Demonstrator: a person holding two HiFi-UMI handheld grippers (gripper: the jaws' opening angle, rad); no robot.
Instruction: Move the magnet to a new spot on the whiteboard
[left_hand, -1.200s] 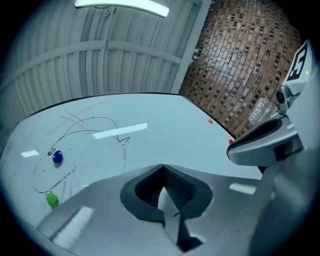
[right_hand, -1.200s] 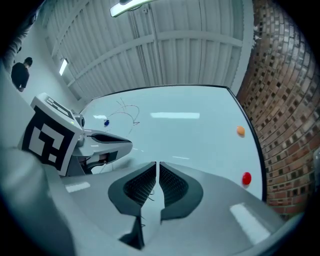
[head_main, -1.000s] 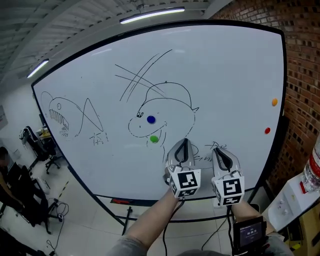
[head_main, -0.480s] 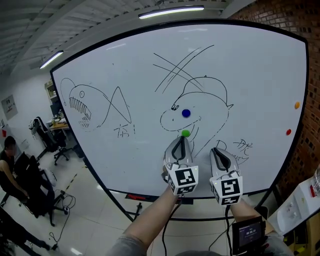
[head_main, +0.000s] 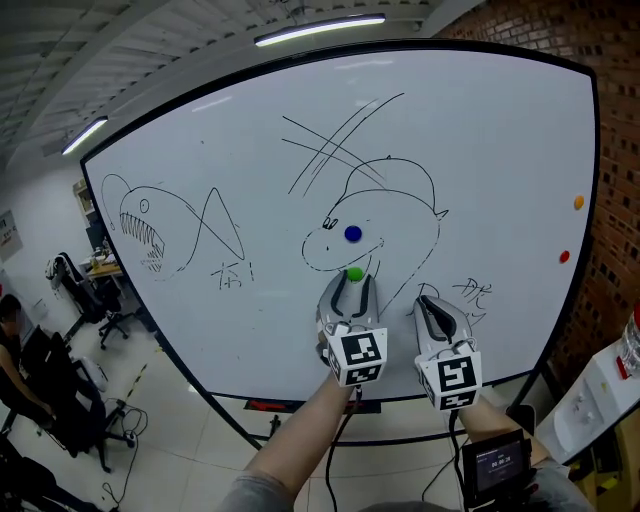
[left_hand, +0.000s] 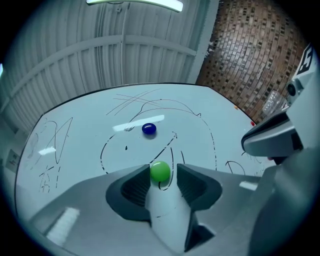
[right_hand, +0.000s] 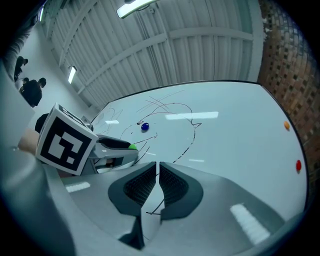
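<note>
Head view: the whiteboard (head_main: 200, 130) carries marker sketches, a toothy fish at the left and a round-headed creature in the middle. A blue magnet (head_main: 352, 233) sits inside the creature's head, and the green magnet (head_main: 354, 273) is on the board just below it. The left claw (head_main: 350, 290) points up at the green magnet, its tips to either side of it. The right claw (head_main: 432, 305) is held just beside the left one, lower on the board. An orange magnet (head_main: 578, 202) and a red magnet (head_main: 564, 256) sit near the right edge.

Left gripper view: the jaws have just been opening and stand apart with the green magnet (left_hand: 160, 171) between their tips. A gap shows on its right side; its left side may be brushing the pad, hard to tell.

Right gripper view: the jaws are together, only a thin slit between them, with nothing held.
</note>
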